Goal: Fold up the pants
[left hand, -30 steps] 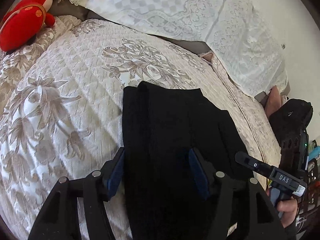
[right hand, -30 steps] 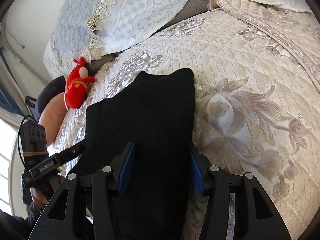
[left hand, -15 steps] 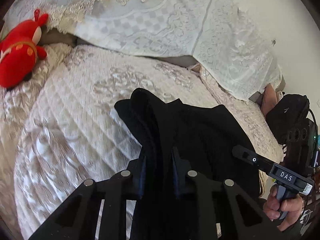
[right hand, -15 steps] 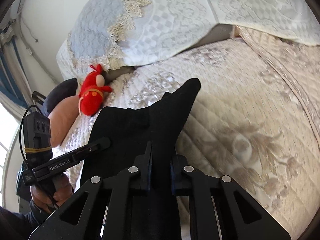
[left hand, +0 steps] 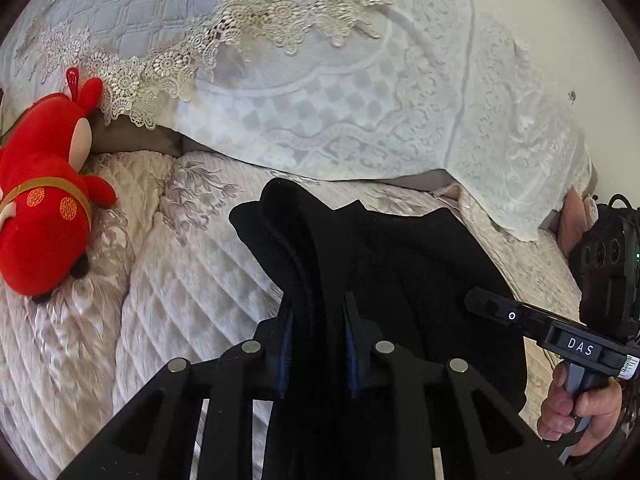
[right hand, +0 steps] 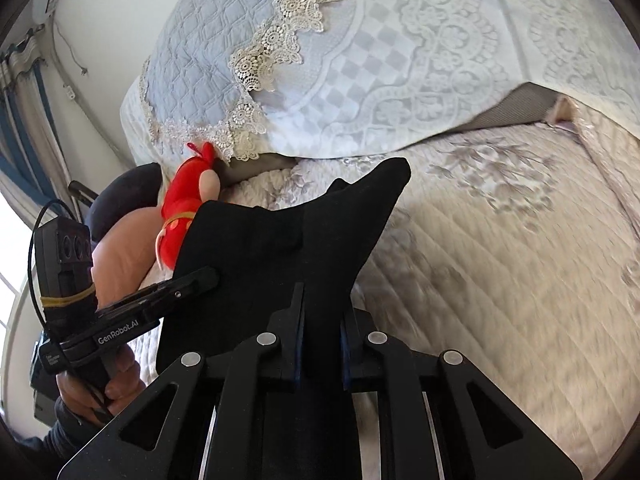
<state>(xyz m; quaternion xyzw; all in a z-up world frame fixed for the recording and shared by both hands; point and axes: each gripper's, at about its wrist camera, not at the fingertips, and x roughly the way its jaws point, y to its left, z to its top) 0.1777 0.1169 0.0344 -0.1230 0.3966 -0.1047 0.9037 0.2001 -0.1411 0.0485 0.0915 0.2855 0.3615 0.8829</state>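
The black pants hang lifted above the quilted bed, held at two edges. My left gripper is shut on the pants' left edge, cloth bunched between its blue pads. My right gripper is shut on the pants' right edge. The far end of the cloth rises in peaks toward the pillows. Each gripper shows in the other's view: the right one at right, the left one at left.
The beige floral bedspread lies under the pants. Lace-covered pillows line the head of the bed. A red plush toy lies at the left, also seen in the right wrist view. A curtained window is far left.
Both grippers closed on the pants' edges, then lifted them off the bed and carried them toward the pillows. The cloth went from lying flat to hanging bunched.
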